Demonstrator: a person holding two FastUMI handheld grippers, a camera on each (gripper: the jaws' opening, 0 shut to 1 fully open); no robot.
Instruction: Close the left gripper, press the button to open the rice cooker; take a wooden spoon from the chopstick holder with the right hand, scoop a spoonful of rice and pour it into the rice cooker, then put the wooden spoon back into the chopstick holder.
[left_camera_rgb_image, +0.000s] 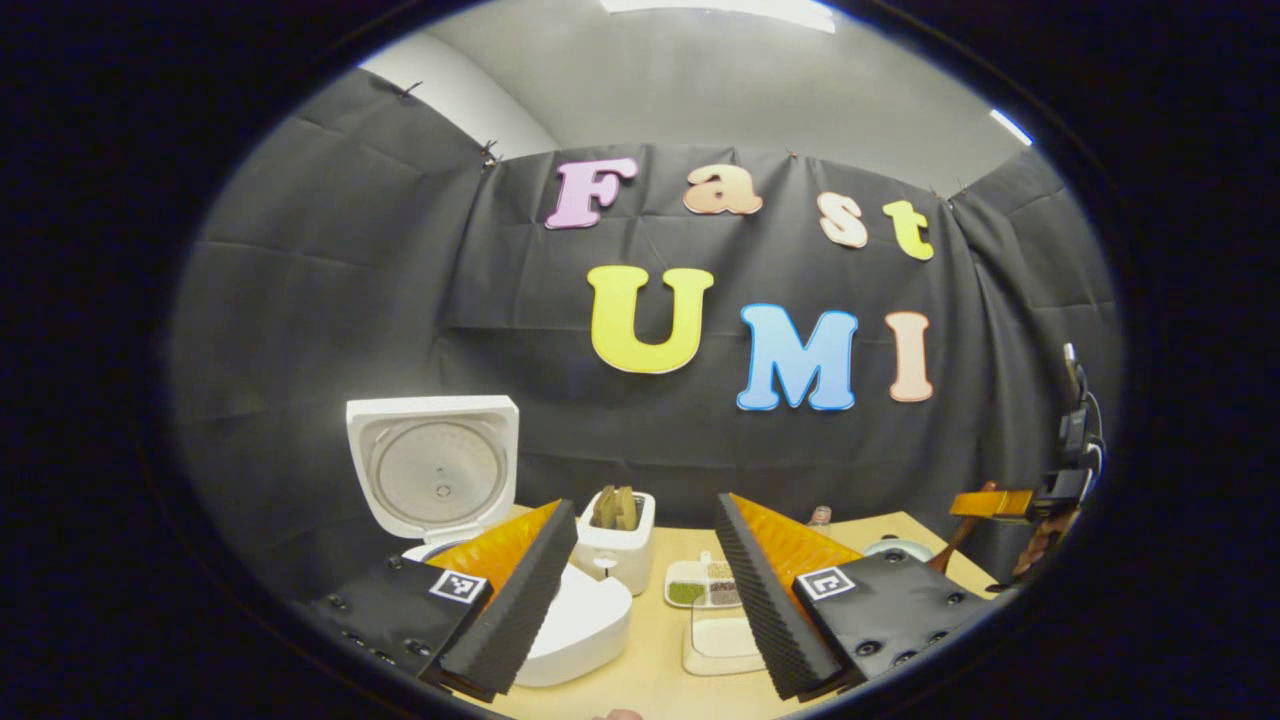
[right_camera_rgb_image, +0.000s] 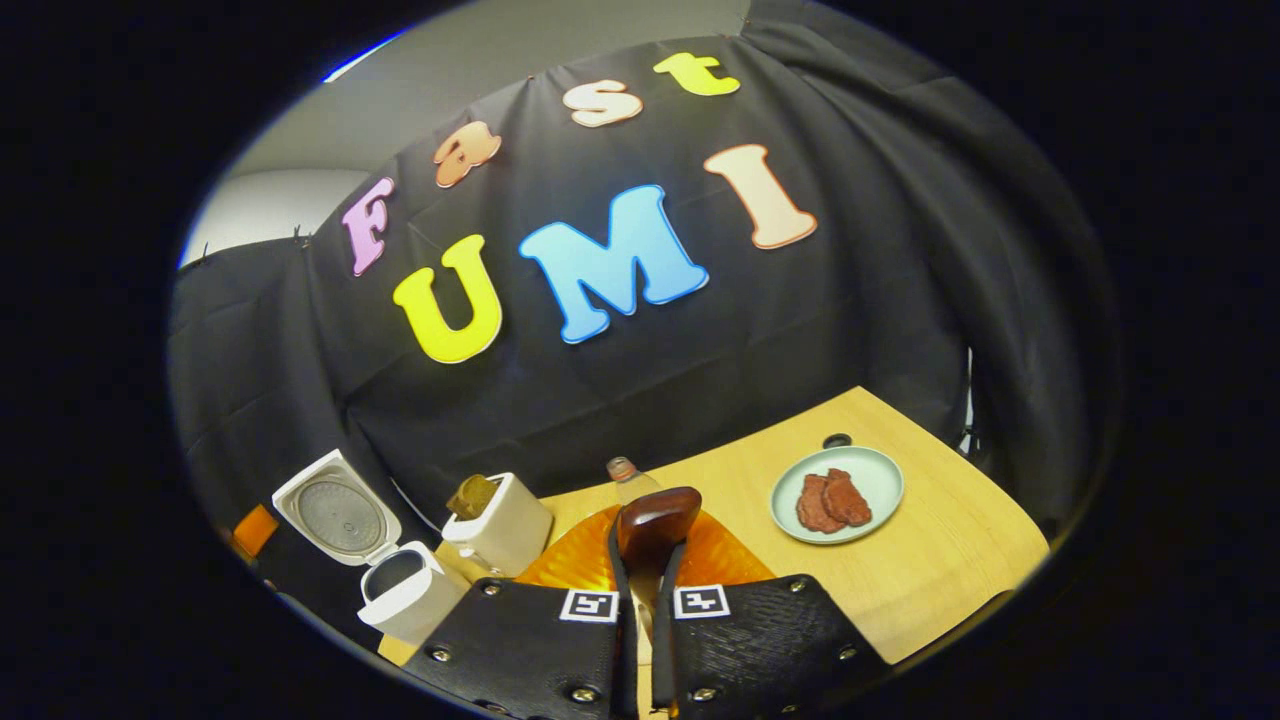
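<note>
While clamped, wooden spoon (right_camera_rgb_image: 655, 530) handle hidden

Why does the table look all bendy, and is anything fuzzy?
The fisheye lens bends things: in the right gripper view the table edge curves and the rice cooker leans. In the left gripper view the wooden spoon at the rim looks soft and stretched; the middle stays sharp.

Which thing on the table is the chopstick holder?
Find the white rice cooker with its lid up at the table's left end. The chopstick holder is the small white box beside it, the one container with brown wooden handles poking out on top.
</note>
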